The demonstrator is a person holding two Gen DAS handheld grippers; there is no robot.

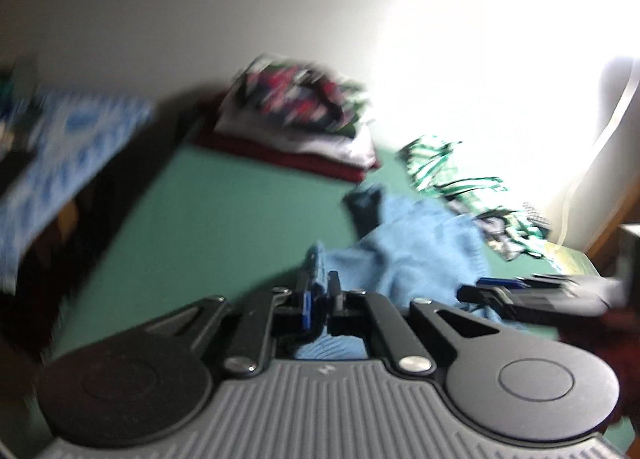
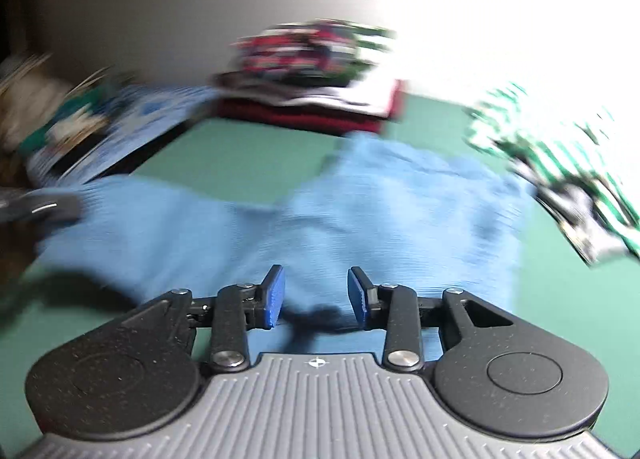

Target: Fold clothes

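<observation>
1. The left gripper [image 1: 320, 299] has its two blue-padded fingers [image 1: 307, 305] drawn nearly together, pinching a fold of the light blue knit sweater [image 1: 416, 255] between them; cloth rises just above the tips and shows again below them, against the gripper body.
2. The right gripper [image 2: 316, 295] has its fingers [image 2: 274, 297] spread wide apart with nothing clamped; the sweater [image 2: 360, 211] lies under and straight ahead of the gap, with a dark patch of it just below the tips.
3. In the right wrist view the sweater spreads outward from the fingers over the green surface [image 2: 248, 143], one part running left to where the other gripper [image 2: 40, 205] meets its far left end.
4. In the left wrist view the right gripper [image 1: 528, 295] lies to the right of the left fingers, at the sweater's edge.
5. Beyond the sweater, ahead and right of the fingers, sits a crumpled green-and-white striped garment [image 2: 560, 163].
6. Farther ahead, by the wall, is a stack of folded clothes [image 2: 312, 71] on a dark red piece.
7. Off to the left lies a blue-and-white patterned cloth [image 2: 132, 127]. Both views are motion-blurred, so finer detail cannot be told.
</observation>
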